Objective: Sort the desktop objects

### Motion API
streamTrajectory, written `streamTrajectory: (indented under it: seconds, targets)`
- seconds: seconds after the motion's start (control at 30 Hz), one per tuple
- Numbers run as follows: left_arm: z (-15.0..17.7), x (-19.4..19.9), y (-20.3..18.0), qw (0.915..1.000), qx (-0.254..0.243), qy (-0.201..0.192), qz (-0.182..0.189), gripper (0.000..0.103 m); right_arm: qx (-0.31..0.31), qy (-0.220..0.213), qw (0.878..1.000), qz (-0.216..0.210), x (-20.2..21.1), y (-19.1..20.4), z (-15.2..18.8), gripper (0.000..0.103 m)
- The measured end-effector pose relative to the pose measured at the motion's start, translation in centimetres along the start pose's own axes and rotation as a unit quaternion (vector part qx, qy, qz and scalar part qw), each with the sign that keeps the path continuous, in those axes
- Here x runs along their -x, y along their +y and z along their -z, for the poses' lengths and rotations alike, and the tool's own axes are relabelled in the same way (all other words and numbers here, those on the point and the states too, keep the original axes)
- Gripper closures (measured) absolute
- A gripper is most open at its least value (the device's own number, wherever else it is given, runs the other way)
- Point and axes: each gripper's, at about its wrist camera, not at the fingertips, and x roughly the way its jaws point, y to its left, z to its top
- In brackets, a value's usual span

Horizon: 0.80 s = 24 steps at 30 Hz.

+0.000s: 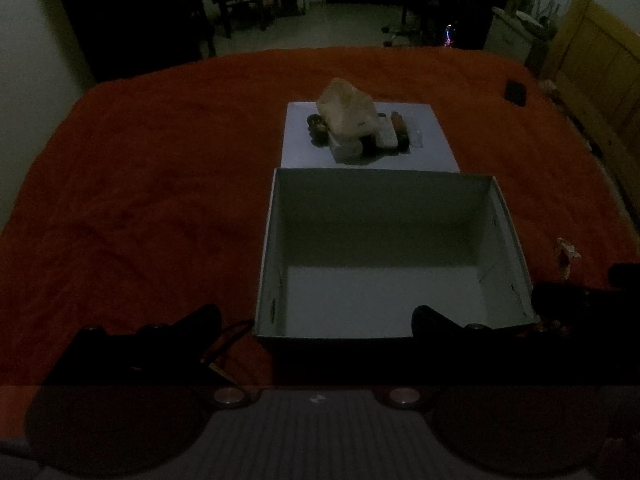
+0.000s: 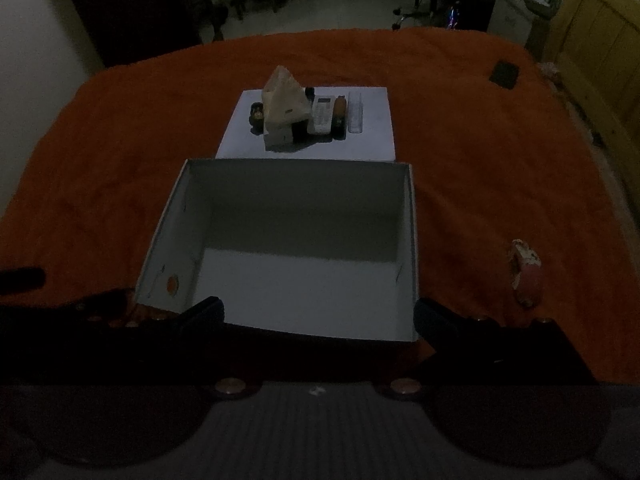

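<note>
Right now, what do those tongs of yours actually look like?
Both left tongs and right tongs look alike: two black, wedge-shaped fingers on a dark body, small round metal screws, and a grey ribbed plate with two copper-coloured discs. The dim light hides any finer markings.

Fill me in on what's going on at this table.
A person holds two grippers over an orange-covered table, sorting desk items. Both the left gripper and right gripper are open and hold nothing, poised at the near edge of an empty white box. The items to sort, a crumpled bag among small objects, sit piled on a white sheet beyond the box. Nothing is sorted yet.
</note>
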Motion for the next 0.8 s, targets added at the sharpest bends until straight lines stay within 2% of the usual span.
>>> streamTrajectory:
  seconds: [0.23, 0.3, 0.4, 0.53, 0.67, 0.8]
  targets:
    - [-0.2, -0.3, 0.0, 1.0000, 0.000, 0.008, 0.000, 0.000, -0.003, -0.001, 1.000, -0.003, 1.6, 0.6, 0.7, 0.000]
    - [-0.7, -0.3, 0.0, 0.9998, 0.002, 0.021, 0.005, 0.000, -0.007, -0.005, 1.000, -0.005, 2.2, 0.8, 0.4, 0.000]
    - [-1.9, 0.0, 0.4, 0.9996, 0.015, 0.020, 0.010, 0.000, -0.019, -0.011, 1.000, 0.001, 3.3, 0.9, -0.4, 0.000]
    - [-4.0, 0.0, 0.8, 0.9994, 0.026, 0.013, 0.018, 0.000, -0.013, -0.033, 0.999, -0.009, 0.7, -0.3, -5.8, 0.000]
    - [-6.4, -1.1, 0.7, 0.9996, 0.020, 0.011, 0.018, 0.000, -0.005, -0.063, 0.998, -0.019, 1.4, 0.0, -7.9, 0.000]
    - [-8.4, -3.0, 0.8, 0.9993, 0.031, 0.011, 0.018, 0.000, -0.022, -0.063, 0.997, -0.026, 0.9, 0.0, -9.9, 0.000]
